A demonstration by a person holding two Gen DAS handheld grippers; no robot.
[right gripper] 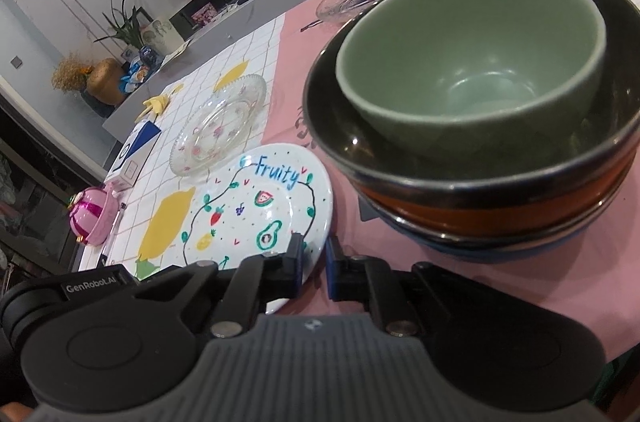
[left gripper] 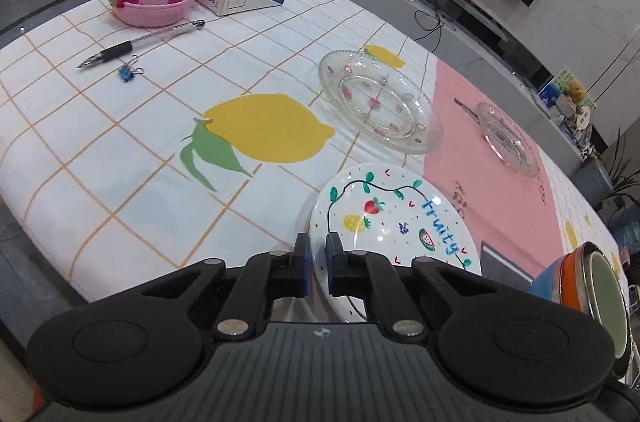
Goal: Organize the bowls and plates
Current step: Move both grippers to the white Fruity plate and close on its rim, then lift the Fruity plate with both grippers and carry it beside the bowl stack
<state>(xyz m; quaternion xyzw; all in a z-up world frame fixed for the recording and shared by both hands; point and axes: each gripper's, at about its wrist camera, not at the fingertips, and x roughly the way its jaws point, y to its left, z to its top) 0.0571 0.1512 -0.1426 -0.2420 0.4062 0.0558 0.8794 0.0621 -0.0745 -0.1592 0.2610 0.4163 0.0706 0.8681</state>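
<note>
Rim of the Fruity plate (left gripper: 394, 218) is pinched by the left hand-held gripper (left gripper: 318, 248) and the right hand-held gripper (right gripper: 314, 256). The plate lies beside the nested bowls (right gripper: 472, 110). Uneven lifting could let it slip onto the counter (left gripper: 120, 162).
</note>
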